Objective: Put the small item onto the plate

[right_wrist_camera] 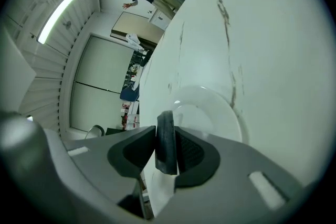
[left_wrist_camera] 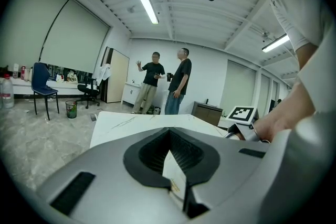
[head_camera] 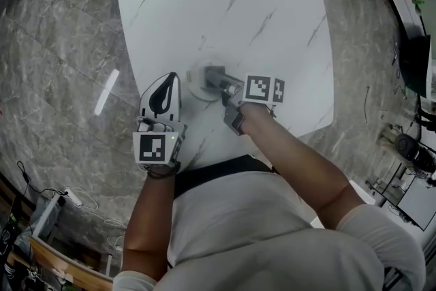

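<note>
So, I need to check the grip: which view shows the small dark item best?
The right gripper view: the small dark item sits clamped in the right hand-held gripper, with the plate just beyond. The head view hides it behind that gripper; the left gripper view misses it.

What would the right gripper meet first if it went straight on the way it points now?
Most likely the white plate: the right gripper, fingers shut on the small dark item, points at it just ahead. Depth is hard to judge.
</note>
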### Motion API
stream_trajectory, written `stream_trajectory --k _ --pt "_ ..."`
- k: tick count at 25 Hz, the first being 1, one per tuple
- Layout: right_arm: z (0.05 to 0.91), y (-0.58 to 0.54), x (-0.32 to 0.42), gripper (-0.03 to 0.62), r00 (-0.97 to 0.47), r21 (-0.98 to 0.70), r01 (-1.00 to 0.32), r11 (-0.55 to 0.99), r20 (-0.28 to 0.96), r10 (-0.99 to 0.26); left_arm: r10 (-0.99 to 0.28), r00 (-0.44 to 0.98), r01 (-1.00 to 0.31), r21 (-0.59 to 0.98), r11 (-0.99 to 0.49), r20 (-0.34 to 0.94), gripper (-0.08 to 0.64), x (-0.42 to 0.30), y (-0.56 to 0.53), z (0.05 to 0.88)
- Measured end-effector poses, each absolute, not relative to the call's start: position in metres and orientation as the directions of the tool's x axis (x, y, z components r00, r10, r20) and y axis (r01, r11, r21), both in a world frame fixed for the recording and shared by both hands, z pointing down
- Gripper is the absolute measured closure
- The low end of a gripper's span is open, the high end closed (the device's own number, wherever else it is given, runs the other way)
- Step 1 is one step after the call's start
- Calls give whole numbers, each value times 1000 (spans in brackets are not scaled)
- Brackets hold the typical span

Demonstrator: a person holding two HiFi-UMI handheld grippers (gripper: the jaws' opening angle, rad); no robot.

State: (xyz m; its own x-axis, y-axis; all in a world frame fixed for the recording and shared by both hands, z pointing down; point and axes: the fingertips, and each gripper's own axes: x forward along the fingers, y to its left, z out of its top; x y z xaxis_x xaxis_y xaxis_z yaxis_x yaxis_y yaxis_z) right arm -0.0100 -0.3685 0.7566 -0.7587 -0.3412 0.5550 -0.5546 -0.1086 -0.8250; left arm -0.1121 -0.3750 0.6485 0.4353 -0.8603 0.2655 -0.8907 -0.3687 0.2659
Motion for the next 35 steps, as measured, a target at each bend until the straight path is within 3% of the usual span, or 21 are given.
stream_trajectory --k 9,17,23,29,35 --pt "757 -372 -11 482 -711 -760 -650 -14 614 -343 -859 455 -877 287 -386 234 554 -121 -374 640" --pt "763 -367 5 358 -607 -611 -785 100 726 -324 -853 476 -865 287 -411 215 554 -118 -371 634" --pt "756 -370 6 330 -569 -523 -822 224 765 -302 -847 479 -865 289 -411 230 554 -114 -361 631" --pt "732 -375 10 330 -574 -511 -818 263 742 -346 -864 464 -870 288 -401 198 554 -109 -358 611" --pt "642 -376 4 331 -645 -476 -761 441 630 -433 -875 447 -881 258 -396 185 554 -101 -352 567"
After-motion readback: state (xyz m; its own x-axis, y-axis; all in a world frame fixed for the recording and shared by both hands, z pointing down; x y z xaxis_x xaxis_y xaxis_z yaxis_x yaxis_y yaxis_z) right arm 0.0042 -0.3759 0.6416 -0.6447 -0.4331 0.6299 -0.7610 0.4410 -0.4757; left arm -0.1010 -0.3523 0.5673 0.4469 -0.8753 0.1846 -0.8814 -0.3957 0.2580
